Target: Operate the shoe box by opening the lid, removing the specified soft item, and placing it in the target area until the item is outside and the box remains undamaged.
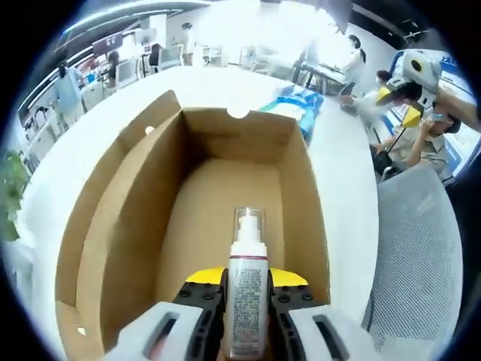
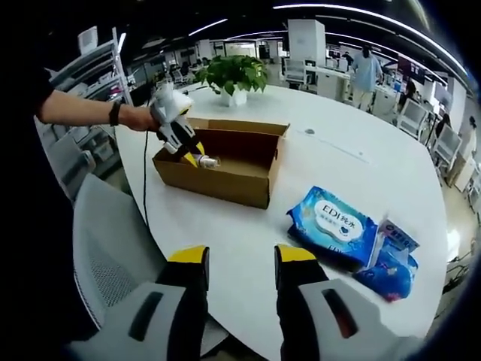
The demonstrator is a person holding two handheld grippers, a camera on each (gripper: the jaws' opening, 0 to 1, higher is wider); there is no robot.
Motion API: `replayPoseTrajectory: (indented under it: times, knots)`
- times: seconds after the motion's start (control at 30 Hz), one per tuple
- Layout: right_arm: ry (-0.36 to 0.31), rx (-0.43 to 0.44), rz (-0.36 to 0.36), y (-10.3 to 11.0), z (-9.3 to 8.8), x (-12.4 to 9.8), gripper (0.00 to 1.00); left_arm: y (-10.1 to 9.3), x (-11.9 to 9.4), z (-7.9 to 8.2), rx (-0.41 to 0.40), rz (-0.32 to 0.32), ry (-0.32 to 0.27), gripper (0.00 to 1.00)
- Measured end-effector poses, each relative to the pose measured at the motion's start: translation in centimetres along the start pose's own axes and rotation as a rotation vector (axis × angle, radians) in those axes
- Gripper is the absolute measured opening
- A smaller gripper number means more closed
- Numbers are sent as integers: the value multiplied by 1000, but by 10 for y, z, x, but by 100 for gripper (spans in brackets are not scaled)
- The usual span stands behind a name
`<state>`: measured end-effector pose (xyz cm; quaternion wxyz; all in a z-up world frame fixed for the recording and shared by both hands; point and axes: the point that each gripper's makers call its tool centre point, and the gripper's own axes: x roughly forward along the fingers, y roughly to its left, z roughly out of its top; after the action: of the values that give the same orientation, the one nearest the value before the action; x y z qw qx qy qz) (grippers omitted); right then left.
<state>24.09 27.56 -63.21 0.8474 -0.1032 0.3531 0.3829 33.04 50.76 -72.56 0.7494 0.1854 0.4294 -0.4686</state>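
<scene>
Left gripper view showed the left tool (image 1: pixel 247 289) closed on a slim white spray bottle with a clear cap and printed label (image 1: pixel 246 293), the bottle's long axis running straight ahead between the yellow-tipped jaws, cap pointing away from the tool. Directly beyond and below the tool lay the open brown cardboard shoe box (image 1: pixel 120 226), its floor bare ahead of the bottle and its flap folded out to the tool's left. Whether the bottle was resting on the box floor or lifted clear could not be told from this angle, and its base was hidden between the jaws. In the right gripper view, the right tool (image 2: pixel 239 263) stood open and empty, jaws apart over the near edge of the round white table (image 2: pixel 248 241). The box (image 2: pixel 225 177) sat well ahead of it and slightly to its left, with the left tool (image 2: pixel 197 159) dipping into it from the far left, held by a person's hand (image 2: pixel 139 118). The bottle (image 2: pixel 208 161) appeared small there. A blue soft pack of wet wipes (image 2: pixel 331 222) lay ahead and to the right of the right tool, already outside the box, with smaller blue packets (image 2: pixel 391 259) beside it. The left tool was plainly nearer the box; the right stood nearer the wipes.
</scene>
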Motion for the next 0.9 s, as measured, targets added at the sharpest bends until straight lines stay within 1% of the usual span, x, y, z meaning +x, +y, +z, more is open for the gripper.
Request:
replayPoseTrajectory:
  times: [0.3, 0.43, 0.63, 0.67, 0.73, 0.9]
  knots:
    - [-13, -15, 6, 0, 7, 3, 33, -19, -10, 39, 111, -22, -68, 20]
    - [-20, -38, 12, 1, 11, 4, 33, -35, -16, 61, 174, -40, -102, 20]
    - [-39, -54, 17, 1, 20, 5, 34, -55, -22, 86, 229, -73, -145, 20]
    - [-40, -58, 18, 1, 21, 6, 34, -61, -23, 93, 247, -84, -159, 20]
    - [-37, -68, 19, 1, 22, 7, 34, -70, -25, 101, 279, -98, -170, 20]
    - [-41, -85, 23, 2, 24, 7, 34, -89, -26, 111, 355, -118, -166, 20]
